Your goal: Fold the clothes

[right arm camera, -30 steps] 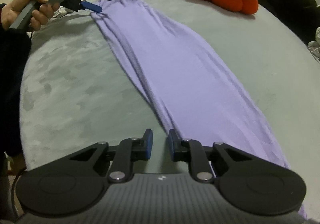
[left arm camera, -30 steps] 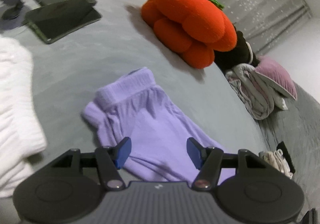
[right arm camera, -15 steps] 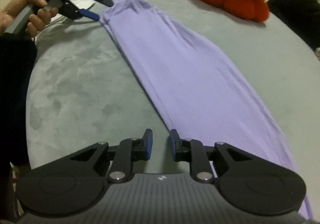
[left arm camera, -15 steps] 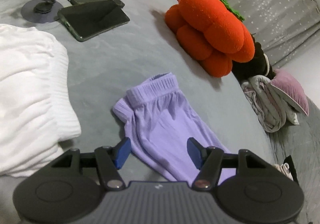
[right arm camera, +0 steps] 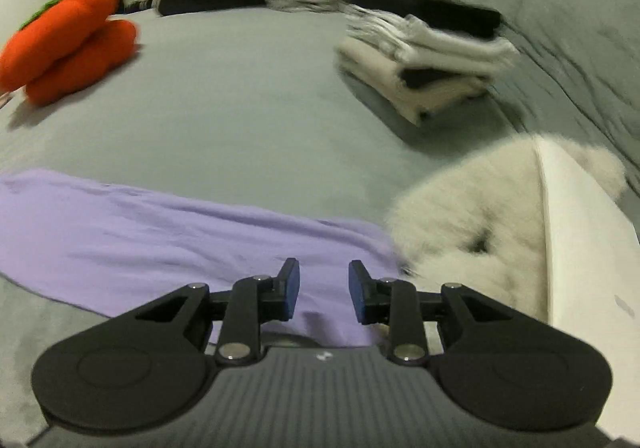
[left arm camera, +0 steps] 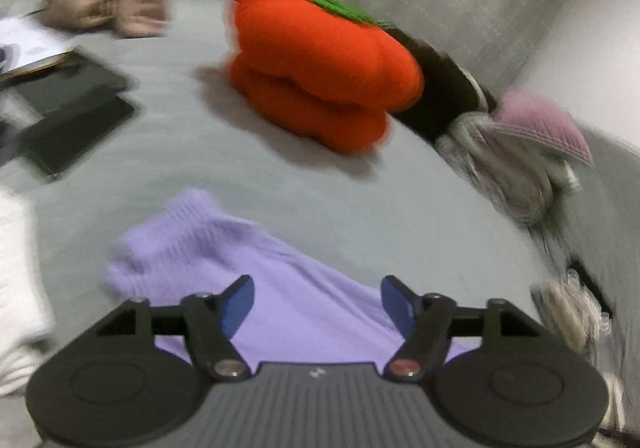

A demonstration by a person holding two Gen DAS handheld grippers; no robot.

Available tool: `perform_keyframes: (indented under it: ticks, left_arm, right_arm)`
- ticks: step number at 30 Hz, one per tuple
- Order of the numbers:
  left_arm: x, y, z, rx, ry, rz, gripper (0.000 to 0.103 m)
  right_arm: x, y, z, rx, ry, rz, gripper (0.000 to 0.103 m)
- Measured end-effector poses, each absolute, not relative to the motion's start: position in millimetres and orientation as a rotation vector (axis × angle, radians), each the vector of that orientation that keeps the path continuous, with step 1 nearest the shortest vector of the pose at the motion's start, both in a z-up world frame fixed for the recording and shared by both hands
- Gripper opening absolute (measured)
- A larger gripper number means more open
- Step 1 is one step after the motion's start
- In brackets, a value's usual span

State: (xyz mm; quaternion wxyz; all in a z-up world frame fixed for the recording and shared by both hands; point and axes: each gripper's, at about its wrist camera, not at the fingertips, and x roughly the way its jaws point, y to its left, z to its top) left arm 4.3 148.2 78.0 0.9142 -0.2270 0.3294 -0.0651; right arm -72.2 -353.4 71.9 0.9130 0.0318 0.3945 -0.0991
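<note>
Lilac trousers (left arm camera: 224, 248) lie stretched flat on the grey bed cover (left arm camera: 224, 152), their ribbed waistband end in the left wrist view. My left gripper (left arm camera: 317, 300) hovers open just above that waistband end with nothing between its fingers. The right wrist view shows the trousers (right arm camera: 132, 228) running leftward across the bed. Over their right-hand end my right gripper (right arm camera: 324, 290) stands open, its pads apart and empty. Both views are blurred by motion.
An orange pumpkin cushion (left arm camera: 320, 64) sits behind the trousers. Dark tablets (left arm camera: 68, 116) and papers lie at the left, white knitwear (left arm camera: 16, 288) nearer. A folded stack of clothes (right arm camera: 424, 64) and a fluffy white item (right arm camera: 472, 224) lie at the right.
The right gripper has swung to the right, off the trousers' length toward their end, and its fingers have spread apart. The left gripper has shifted over the waistband, staying open.
</note>
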Motion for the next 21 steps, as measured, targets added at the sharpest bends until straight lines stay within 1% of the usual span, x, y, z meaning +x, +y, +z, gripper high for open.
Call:
perform_keyframes:
  ticks: [5, 8, 12, 14, 21]
  left_arm:
    - [44.1, 96.9, 65.3, -0.355, 0.721, -0.225, 0.074]
    - [58.4, 76.7, 47.1, -0.308, 0.728, -0.251, 0.069]
    - [49.6, 77.8, 24.3, -0.265, 0.755, -0.266, 0.065]
    - [44.5, 83.4, 19.8, -0.259, 0.75, -0.276, 0.064]
    - [45.6, 86.5, 21.9, -0.216, 0.732, -0.257, 0.066]
  right_arm:
    - [-57.9, -355.8, 58.9, 0.008, 0.829, -0.172, 0.031]
    - [-43.7, -357.2, 54.3, -0.019, 0.844, -0.167, 0.031]
    - [-29.6, -371.3, 41.9, -0.072, 0.919, -0.177, 0.03]
    - [-29.9, -370.4, 35.8, -0.088, 0.945, -0.179, 0.03]
    - [-60.2, -349.1, 34.0, -0.106, 0.913, -0.162, 0.029]
